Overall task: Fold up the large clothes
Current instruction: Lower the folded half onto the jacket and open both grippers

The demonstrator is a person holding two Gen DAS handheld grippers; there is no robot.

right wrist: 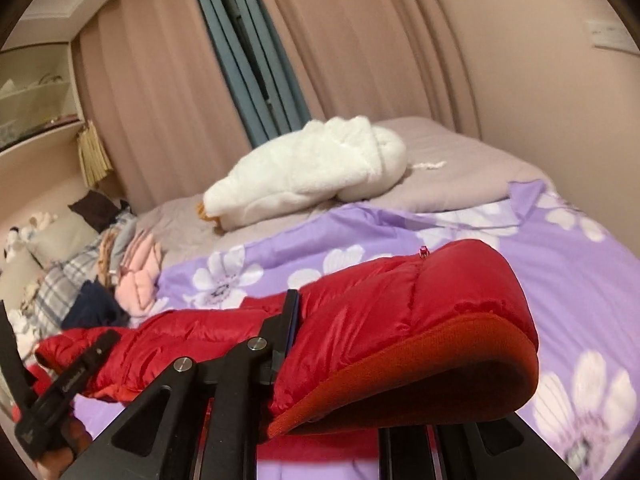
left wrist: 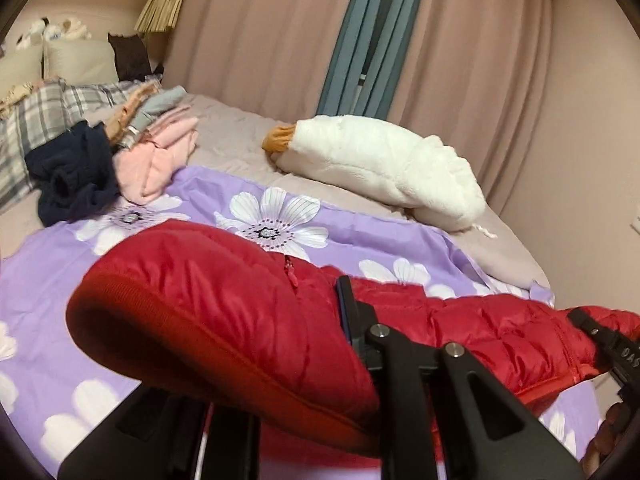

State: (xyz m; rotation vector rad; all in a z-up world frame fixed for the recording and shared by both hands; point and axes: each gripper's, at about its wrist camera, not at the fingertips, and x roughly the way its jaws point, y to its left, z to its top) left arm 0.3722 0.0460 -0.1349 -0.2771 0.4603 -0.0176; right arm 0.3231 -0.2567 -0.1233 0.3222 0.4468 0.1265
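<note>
Right, both tongs are clamped on the red puffer jacket (left wrist: 224, 300) and it hangs lifted above the purple floral sheet (left wrist: 52, 264) on the bed; the left tongs (left wrist: 352, 320) pinch one end, one black finger pressed flat against the quilted fabric, the ribbed hem curling out to the left of the grip; in the left wrist view the right tongs (left wrist: 596, 340) bite the far end of the jacket at the right edge; from the right wrist view the right tongs (right wrist: 286, 320) grip their end the same way, hem bulging to the right, and the left tongs (right wrist: 86, 354) show low on the left, closed on the other end; the jacket stretches between the two grips, sagging a little in the middle; farther back a white plush toy (left wrist: 384, 168) lies on the grey bedcover, well apart from the jacket; a heap of pink clothes (left wrist: 160, 164) and a dark navy garment (left wrist: 76, 172) sit near the pillows.
</note>
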